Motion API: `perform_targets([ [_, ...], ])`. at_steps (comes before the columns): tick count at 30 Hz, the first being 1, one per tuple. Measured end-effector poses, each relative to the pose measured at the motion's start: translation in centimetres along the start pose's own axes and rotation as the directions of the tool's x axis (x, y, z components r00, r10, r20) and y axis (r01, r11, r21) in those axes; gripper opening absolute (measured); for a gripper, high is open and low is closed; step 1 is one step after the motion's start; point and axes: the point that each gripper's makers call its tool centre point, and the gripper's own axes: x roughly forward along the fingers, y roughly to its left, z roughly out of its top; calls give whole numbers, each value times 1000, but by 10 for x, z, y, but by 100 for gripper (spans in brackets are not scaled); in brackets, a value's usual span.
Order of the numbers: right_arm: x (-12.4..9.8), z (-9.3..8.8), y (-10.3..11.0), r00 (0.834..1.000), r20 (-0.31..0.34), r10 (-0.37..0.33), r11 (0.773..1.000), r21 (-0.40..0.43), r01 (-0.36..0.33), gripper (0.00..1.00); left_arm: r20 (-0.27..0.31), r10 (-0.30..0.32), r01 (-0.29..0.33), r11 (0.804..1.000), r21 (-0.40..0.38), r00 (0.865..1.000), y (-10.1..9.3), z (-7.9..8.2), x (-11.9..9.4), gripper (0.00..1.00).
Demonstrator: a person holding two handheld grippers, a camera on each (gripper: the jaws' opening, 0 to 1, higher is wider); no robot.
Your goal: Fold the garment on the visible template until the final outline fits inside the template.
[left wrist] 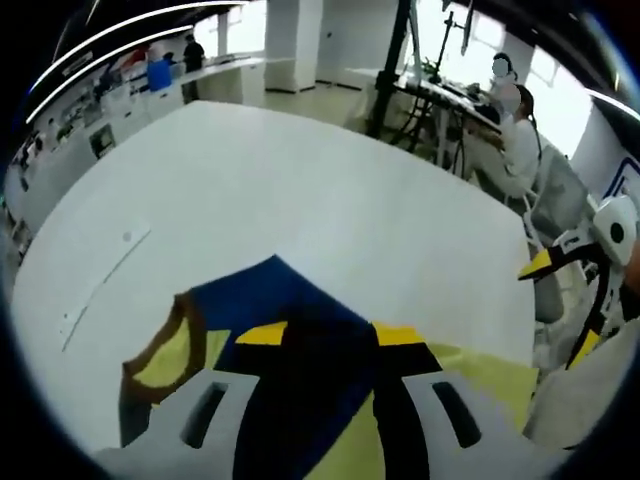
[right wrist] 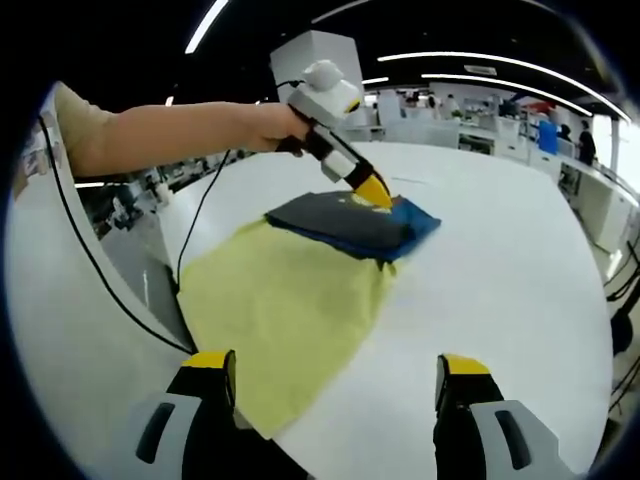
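A folded dark navy and blue garment (right wrist: pixel 350 225) lies on the far end of a yellow template sheet (right wrist: pixel 280 310) on the white table (right wrist: pixel 500 260). My left gripper (right wrist: pixel 374 190), held by a person's hand, has its yellow tip down on the garment's top edge. In the left gripper view the left gripper (left wrist: pixel 331 335) has its jaws close together with dark fabric between them; the garment (left wrist: pixel 290 300) shows a blue corner and a brown-trimmed yellow patch. My right gripper (right wrist: pixel 336 365) hangs open over the template's near edge, holding nothing. It also shows at the right as the right gripper (left wrist: pixel 560 305).
The template's near part hangs past the table edge. A black cable (right wrist: pixel 196 215) runs down the left side of the table. People sit at a desk (left wrist: pixel 450 95) beyond the far table edge. Shelves and counters (left wrist: pixel 150 80) line the back wall.
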Motion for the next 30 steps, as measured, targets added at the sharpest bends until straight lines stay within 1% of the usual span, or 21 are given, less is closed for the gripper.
perform_targets([
  [3,1,2,0,1000,1,2,1000,-3,-2,81,12,12,-13,1000,14,1000,4,-1,-5,37],
  [7,2,2,0,1000,1,4,1000,-5,-4,81,41,32,-33,999,28,999,8,-1,-11,59],
  [12,4,4,1,1000,-2,8,1000,-8,-8,81,85,50,-52,998,28,995,11,-4,-23,74],
  [14,4,6,1,1000,1,8,1000,-10,-8,81,102,51,-54,998,29,994,11,-6,-27,84],
  [16,5,7,2,1000,1,10,1000,-12,-10,81,108,58,-62,997,34,992,12,-10,-30,92],
  [18,5,7,2,1000,-1,10,1000,-14,-10,81,108,59,-63,997,36,992,12,-13,-34,92],
  [20,6,8,3,1000,-1,12,1000,-17,-12,81,115,61,-64,998,22,992,12,-17,-39,91],
  [25,9,11,5,1000,0,18,1000,-23,-18,81,143,65,-64,998,-11,988,14,-22,-49,92],
  [30,10,14,7,1000,2,20,999,-29,-20,81,167,85,-77,996,-51,982,20,-30,-61,95],
])
